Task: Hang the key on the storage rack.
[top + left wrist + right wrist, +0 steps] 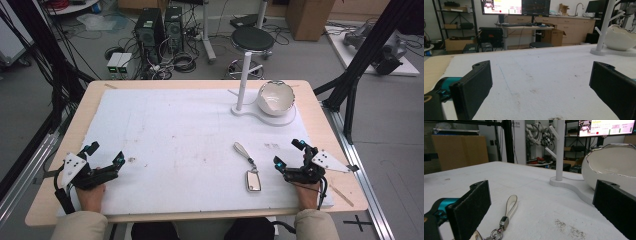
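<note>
Forearms in beige sleeves are entering from the near edge of the high view, each hand resting a black two-jaw gripper on the white foam mat that is covering the pale wooden table. Right gripper is sitting at the near right with its jaws standing wide and nothing between them; left gripper is sitting at the near left, equally wide and empty. Lying between them, but much closer to the right gripper, is the silver rectangular key fob with a pale leather loop strap: the fob body is pointing toward the near edge and the strap is trailing away toward the far left, so the long axis is running roughly near-to-far with a slight lean. From the right gripper the fob is lying just to the left, a short sideways reach; in the right gripper view the strap and metal ring are showing beside the left-hand jaw. Farther off, at the far right, a white peg stand and a white egg-shaped bowl are sharing one white base.
</note>
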`<state>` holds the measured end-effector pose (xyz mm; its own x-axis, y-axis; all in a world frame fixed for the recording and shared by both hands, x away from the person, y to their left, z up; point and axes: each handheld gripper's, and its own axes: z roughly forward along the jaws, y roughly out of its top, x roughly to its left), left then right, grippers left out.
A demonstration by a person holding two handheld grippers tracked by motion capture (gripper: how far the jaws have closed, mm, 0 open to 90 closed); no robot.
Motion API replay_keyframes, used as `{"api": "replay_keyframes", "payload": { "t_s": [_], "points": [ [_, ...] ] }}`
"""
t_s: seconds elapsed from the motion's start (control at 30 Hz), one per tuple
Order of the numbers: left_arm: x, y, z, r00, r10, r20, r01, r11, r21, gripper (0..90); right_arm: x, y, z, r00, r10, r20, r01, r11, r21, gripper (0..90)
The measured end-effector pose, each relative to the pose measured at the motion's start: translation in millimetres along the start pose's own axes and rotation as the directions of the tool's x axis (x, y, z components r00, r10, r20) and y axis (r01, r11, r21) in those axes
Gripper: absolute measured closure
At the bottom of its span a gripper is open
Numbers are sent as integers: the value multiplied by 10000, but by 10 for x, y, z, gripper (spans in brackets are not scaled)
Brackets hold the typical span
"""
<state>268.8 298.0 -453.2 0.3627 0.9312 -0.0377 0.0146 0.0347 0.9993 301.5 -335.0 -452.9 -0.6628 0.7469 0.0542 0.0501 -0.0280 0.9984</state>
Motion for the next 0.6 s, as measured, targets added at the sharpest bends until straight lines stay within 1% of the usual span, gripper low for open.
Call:
{"api": "replay_keyframes", "payload": {
  "t_s": [0.17,0.27,0.3,0.4,0.53,0.6],
  "points": [
    [-1,0,-1,10000,42,7,-42,10000,-17,50,9,-1,-2,10000,-69,29,69,10000,25,7],
    [-3,0,3,10000,-25,-8,25,10000,-17,50,10,-1,-1,9999,-127,47,127,9999,16,7],
    [-2,0,4,10000,-52,-8,52,10000,-14,50,10,-1,-2,10000,-65,75,65,10000,22,7],
    [1,0,3,10000,-55,2,55,10000,-10,50,5,-1,-1,9999,-120,87,120,9999,4,7],
    [0,0,1,10000,-39,-2,39,10000,-22,50,9,-1,-1,9999,-49,115,49,10000,7,7],
    [2,0,0,10000,-41,4,41,10000,-25,50,4,3,12,9993,-3,379,0,10000,82,7]
  ]
}}
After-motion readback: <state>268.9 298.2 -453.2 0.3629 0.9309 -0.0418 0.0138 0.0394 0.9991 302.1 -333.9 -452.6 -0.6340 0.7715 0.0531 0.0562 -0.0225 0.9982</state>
